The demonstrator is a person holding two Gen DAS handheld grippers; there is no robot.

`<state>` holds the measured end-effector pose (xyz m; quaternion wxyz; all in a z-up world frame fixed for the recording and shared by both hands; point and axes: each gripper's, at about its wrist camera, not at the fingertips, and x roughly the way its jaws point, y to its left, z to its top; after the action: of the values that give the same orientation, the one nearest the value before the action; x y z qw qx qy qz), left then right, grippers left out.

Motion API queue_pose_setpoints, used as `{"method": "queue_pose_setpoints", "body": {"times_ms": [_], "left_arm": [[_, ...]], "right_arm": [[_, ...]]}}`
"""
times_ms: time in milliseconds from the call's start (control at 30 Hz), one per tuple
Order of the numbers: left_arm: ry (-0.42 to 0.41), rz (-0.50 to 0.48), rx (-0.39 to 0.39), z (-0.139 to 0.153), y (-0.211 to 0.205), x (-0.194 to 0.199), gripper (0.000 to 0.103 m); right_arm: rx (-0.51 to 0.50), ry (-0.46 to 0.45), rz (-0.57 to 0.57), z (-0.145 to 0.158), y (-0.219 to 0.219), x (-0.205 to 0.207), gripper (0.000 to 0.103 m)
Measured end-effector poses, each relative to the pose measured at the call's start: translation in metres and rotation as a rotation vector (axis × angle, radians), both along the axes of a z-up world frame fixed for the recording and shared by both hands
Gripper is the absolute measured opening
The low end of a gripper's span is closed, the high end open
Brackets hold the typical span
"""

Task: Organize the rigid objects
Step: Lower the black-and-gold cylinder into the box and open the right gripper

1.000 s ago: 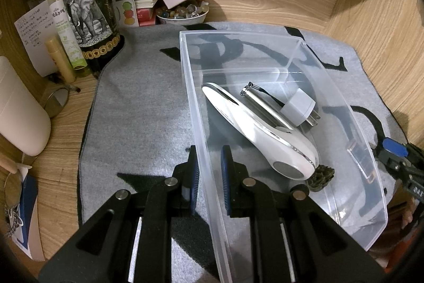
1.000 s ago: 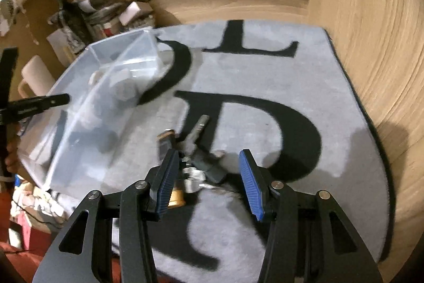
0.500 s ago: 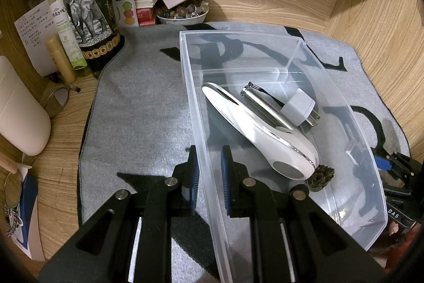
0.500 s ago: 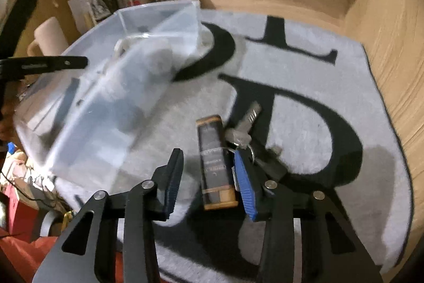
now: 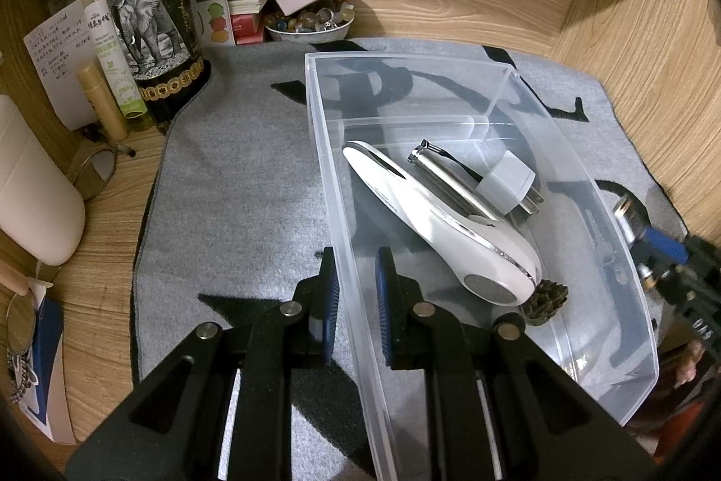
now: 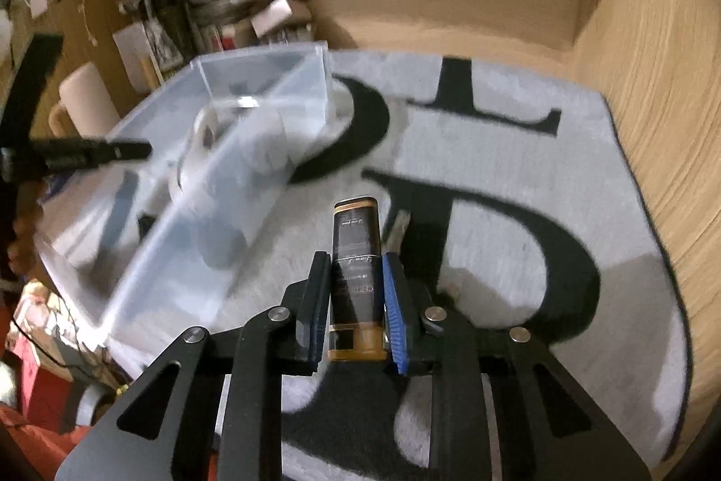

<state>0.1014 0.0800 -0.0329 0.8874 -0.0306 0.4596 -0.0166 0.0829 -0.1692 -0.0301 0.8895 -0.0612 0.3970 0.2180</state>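
A clear plastic bin [image 5: 586, 183] sits on the grey mat and holds a white handheld device [image 5: 432, 219], a silver tool [image 5: 444, 179], a white plug adapter [image 5: 509, 183] and a small dark pine cone [image 5: 547, 298]. My left gripper [image 5: 356, 296] is shut on the bin's left wall. My right gripper [image 6: 353, 305] is shut on a dark bottle with gold ends [image 6: 356, 255], to the right of the bin [image 6: 216, 174]. A key [image 6: 396, 231] lies on the mat just behind the bottle.
A wine bottle with an elephant label [image 5: 148, 12], a spray bottle [image 5: 108, 39], papers and a bowl of stones [image 5: 311, 23] crowd the back left. A white roll [image 5: 31, 201] lies at the left. Wooden walls enclose the grey lettered mat [image 6: 518, 174].
My right gripper moved left over the dark bottle, closed on it and lifted it off the mat; the keys stay behind. My left gripper has kept its hold on the bin wall.
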Motion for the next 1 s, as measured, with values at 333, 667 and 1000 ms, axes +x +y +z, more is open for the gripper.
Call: {"method": "queue_pose_setpoints", "body": {"times_ms": [333, 667, 1000], "left_arm": [[0.000, 0.000, -0.001, 0.000, 0.000, 0.000, 0.014], [-0.004, -0.003, -0.003, 0.000, 0.000, 0.000, 0.014], [-0.006, -0.006, -0.007, 0.000, -0.001, -0.001, 0.014]], "right_arm": [[0.092, -0.134, 0.121, 0.051, 0.039, 0.003, 0.021], [0.066, -0.064, 0.302, 0.037, 0.100, 0.011, 0.021], [-0.022, 0.043, 0.402, 0.011, 0.131, 0.013, 0.021]]}}
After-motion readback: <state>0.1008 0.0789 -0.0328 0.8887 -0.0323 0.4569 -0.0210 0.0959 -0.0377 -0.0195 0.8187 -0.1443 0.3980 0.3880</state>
